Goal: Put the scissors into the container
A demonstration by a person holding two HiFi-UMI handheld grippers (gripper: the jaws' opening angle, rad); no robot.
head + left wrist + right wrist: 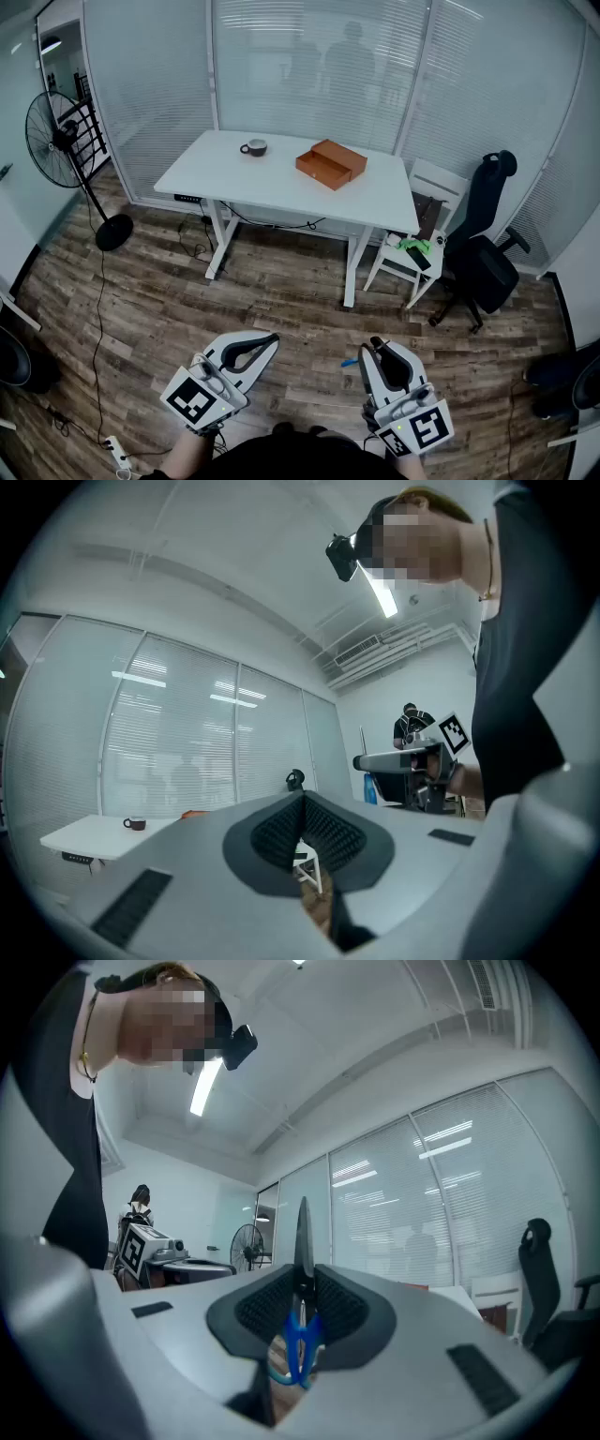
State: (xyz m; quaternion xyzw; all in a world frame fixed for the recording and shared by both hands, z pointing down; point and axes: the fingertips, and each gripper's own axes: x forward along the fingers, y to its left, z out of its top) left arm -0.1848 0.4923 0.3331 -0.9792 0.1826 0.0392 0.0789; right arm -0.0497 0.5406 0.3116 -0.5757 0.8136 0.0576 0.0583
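In the right gripper view, a pair of scissors (303,1237) with blue handles stands clamped between the pads, its dark blades pointing up past the tips. My right gripper (303,1288) is shut on it. In the head view the right gripper (373,345) is low over the wooden floor, and a bit of the blue scissors handle (349,362) shows at its left. My left gripper (270,338) hangs beside it, and its pads (305,803) meet with nothing between them. The container, an orange-brown box (330,163), lies far ahead on the white table (216,178).
A dark mug (254,147) stands on the table left of the box. A standing fan (58,131) is at the far left. A white chair (412,248) and a black office chair (487,253) stand right of the table. Glass partitions with blinds close the back.
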